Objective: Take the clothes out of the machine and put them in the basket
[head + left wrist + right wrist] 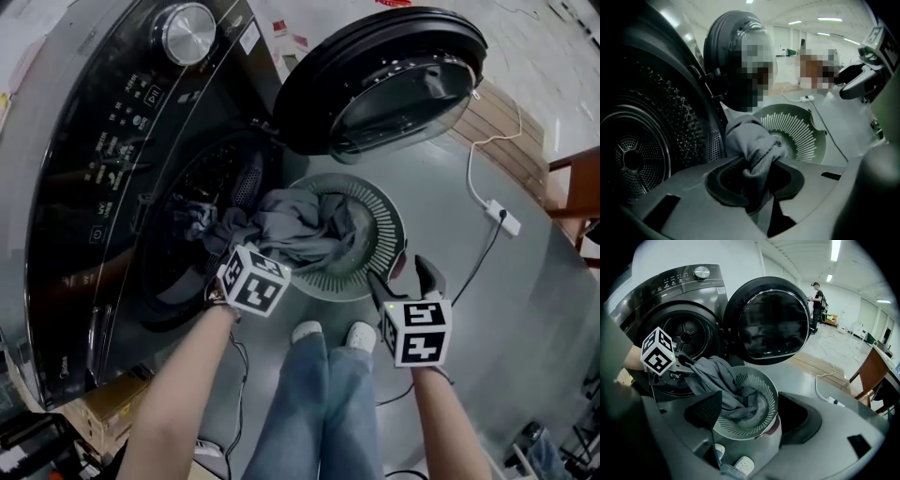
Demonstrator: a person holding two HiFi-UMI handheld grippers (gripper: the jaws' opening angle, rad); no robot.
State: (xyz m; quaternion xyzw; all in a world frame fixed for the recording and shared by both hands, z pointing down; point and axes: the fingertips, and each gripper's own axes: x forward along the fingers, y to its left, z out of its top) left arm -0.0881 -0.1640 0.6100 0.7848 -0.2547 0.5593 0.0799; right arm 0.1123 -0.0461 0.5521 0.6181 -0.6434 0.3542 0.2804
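We are in the middle of the transfer step. Our left gripper (pixel 230 253) is clamped on a fold of the grey garment (pixel 300 230), and the cloth is pinched tight between its jaws. The garment stretches from the mouth of the drum (pixel 202 187) to the basket (pixel 384 211) on the floor, with its far part already lying inside the basket. Our right gripper (pixel 403 278) hangs above the near right side of the basket with its jaws apart and nothing between them. We judge that the next move is to carry the held end over the rim and let go there, so that no part trails on the floor. Some darker cloth (pixel 187 220) shows at the drum mouth; we cannot tell if it is a separate piece. The open door (pixel 384 75) hangs just behind the basket, and our shoes (pixel 333 333) stand just before it, so the free path is short. The floor on the right is open, except for a cable (pixel 483 248).
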